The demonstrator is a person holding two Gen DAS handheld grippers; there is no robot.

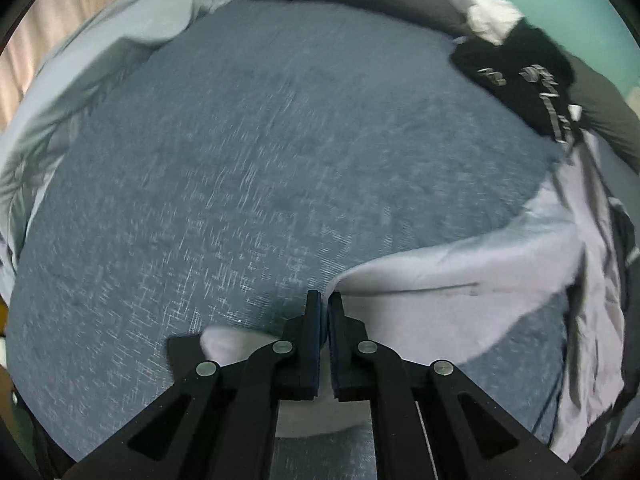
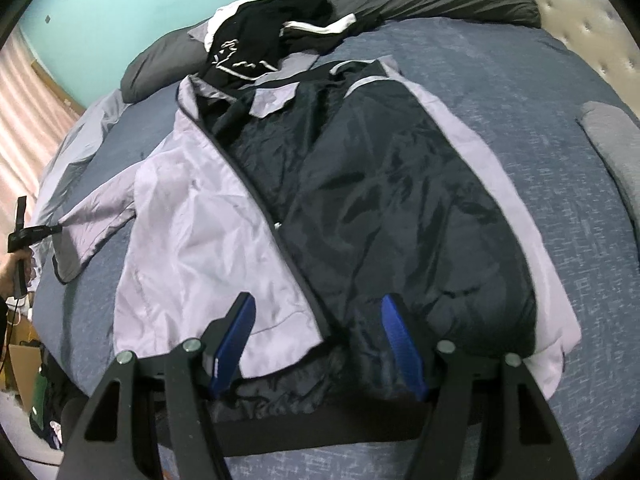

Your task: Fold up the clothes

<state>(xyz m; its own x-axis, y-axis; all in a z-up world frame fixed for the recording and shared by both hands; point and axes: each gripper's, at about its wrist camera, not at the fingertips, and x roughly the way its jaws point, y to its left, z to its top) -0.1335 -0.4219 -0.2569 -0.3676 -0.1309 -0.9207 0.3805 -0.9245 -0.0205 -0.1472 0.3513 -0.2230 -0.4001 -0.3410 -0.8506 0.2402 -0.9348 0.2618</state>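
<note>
A shiny lilac jacket with crinkled navy lining lies open on a blue woven bedspread. The left gripper pinches its sleeve cuff, jaws nearly together. The right gripper hovers over the hem, blue pads spread. A black garment bears white print, unreadable.

Both wrist cameras look steeply down, close over the bed, sharing the jacket.
</note>
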